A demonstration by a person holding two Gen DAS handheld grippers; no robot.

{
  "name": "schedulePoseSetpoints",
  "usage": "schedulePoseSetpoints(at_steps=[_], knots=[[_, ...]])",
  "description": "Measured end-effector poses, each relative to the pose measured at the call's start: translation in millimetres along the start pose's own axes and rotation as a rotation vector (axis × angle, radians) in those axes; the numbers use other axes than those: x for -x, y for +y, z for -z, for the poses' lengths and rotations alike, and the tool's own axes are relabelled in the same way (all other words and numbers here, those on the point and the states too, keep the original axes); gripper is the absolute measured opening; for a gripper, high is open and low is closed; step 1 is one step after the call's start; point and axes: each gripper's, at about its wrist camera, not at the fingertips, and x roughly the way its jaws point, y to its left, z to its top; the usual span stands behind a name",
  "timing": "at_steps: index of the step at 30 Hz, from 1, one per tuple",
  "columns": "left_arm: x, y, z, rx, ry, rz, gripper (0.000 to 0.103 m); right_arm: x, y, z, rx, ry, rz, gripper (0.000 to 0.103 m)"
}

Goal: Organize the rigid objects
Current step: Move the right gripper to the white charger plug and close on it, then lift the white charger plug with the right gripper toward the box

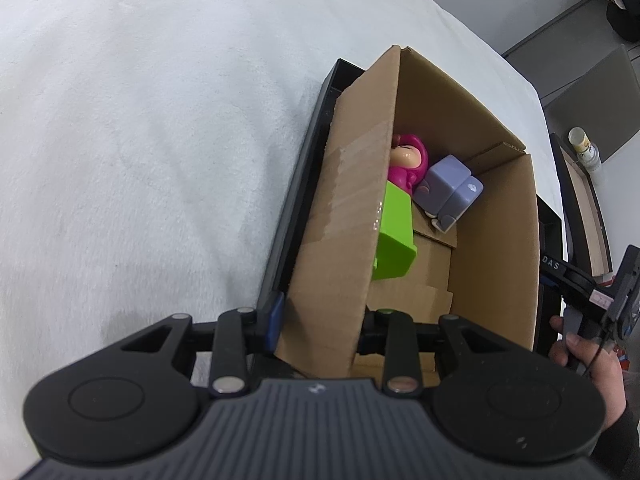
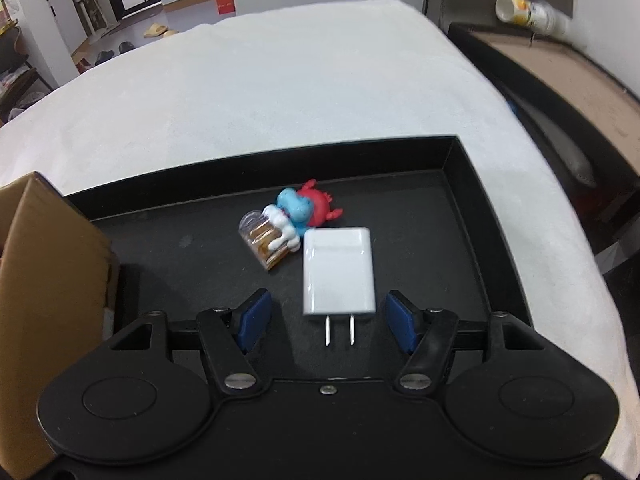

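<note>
On the white cloth [image 1: 140,140], a black tray [image 2: 460,184] is set, with wide bare cloth to its left and beyond its far rim. At the tray's left end a cardboard box [image 1: 496,240] stands open; its left flap [image 1: 340,208] is clamped near its lower edge by the left gripper [image 1: 320,328], whose jaws are nearly together with 1 blue pad outside the flap and the other finger inside. Within the box, a green block [image 1: 394,236], a pink figure [image 1: 408,160] and a lilac cube-shaped toy [image 1: 448,188] are seen lying close together, with bare box floor left toward the near wall.

To the right, on the tray's open floor, a small toy cluster [image 2: 288,224] lies just beyond a white charger plug [image 2: 338,272], whose 2 prongs point toward the camera. The right gripper [image 2: 326,320] is held over the plug with its jaws roughly half open and apart from the plug's sides; nothing is gripped. Bare tray floor remains on either side, up to the raised right rim.
</note>
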Motion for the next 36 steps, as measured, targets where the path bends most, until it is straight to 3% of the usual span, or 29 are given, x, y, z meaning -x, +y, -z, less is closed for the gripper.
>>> schedulePoseSetpoints(at_steps=[2,3,4,5,22,36], knots=[[0,-1,0,-0.002,-0.001,-0.001,0.032,-2,3,1,0.008,-0.014,0.014,0.063],[0,0,0,-0.002,-0.001,-0.001,0.032,-3,4,1,0.012,-0.021,0.021,0.055],[0,0,0,-0.001,-0.001,0.0,0.032,-2,4,1,0.015,-0.027,0.021,0.039],[0,0,0,0.0,-0.001,0.0,0.032,-1,4,0,0.025,-0.029,0.023,0.037],[2,6,0,0.041,0.004,0.016,0.033,42,-5,4,0.021,-0.017,-0.006,0.036],[6,6,1,0.034,-0.002,0.026,0.034,110,1,-9,0.04,-0.052,-0.035,0.037]])
